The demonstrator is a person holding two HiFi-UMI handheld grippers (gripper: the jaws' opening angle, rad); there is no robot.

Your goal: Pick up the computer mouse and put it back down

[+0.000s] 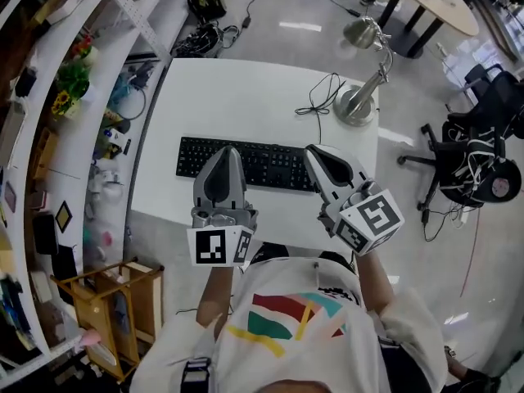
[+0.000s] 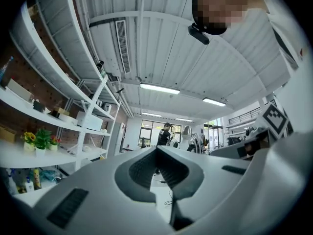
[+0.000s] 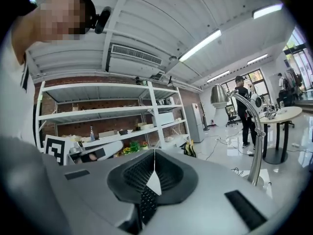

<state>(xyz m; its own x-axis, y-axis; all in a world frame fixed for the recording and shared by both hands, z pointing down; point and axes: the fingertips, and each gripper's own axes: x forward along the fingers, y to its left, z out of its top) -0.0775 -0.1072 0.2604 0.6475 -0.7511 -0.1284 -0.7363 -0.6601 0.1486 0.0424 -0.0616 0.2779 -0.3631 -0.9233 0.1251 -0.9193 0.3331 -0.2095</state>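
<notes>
No computer mouse shows in any view. Over the near part of the white table [image 1: 246,97], my left gripper [image 1: 227,150] and right gripper [image 1: 313,150] are held side by side, pointing away from me across the black keyboard [image 1: 262,164]. In the left gripper view the left gripper [image 2: 156,148] has its tips together with nothing between them. The right gripper [image 3: 154,151] is likewise shut and empty, with a strip of the keyboard [image 3: 146,204] showing below its tips. Both point about level.
A silver desk lamp [image 1: 360,97] stands at the table's far right with a black cable [image 1: 323,97] beside it. White shelves [image 1: 74,137] with small items run along the left. A wooden cart [image 1: 115,301] stands near left, an office chair [image 1: 483,146] right.
</notes>
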